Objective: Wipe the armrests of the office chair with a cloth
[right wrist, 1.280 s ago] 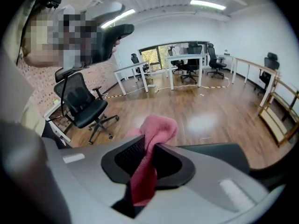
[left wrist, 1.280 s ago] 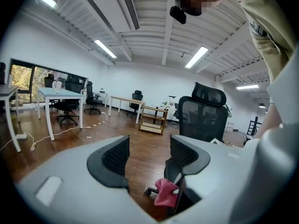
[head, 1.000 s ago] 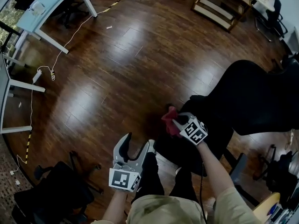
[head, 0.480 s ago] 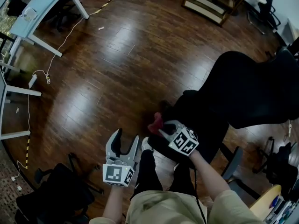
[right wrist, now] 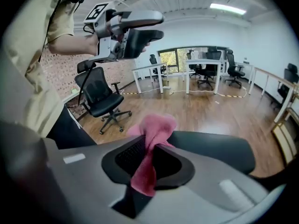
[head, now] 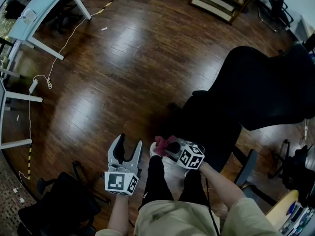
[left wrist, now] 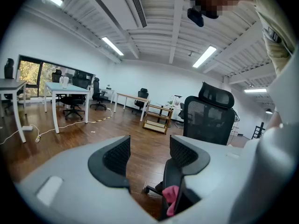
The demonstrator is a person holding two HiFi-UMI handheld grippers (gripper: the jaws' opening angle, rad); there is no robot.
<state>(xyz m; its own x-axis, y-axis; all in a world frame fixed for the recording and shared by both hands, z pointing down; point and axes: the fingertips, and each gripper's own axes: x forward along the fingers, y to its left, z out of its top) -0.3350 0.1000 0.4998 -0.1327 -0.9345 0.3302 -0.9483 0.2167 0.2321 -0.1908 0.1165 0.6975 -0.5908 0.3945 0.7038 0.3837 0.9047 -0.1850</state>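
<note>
R gripper point(right wrist: 148, 155) clamped on pink cloth point(right wrist: 156, 125), just beside armrest point(right wrist: 219, 149) — L gripper point(left wrist: 148, 154) jaws wide, empty.

Head view steeply down, gripper views outward, sharing office chair point(head: 266, 92)

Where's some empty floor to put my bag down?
The big bare wooden floor between the blue desk, the low shelf and the office chair. It's crowded by the person's legs: left hand-held gripper, right hand-held gripper pinching the pink cloth, another chair lower left.
</note>
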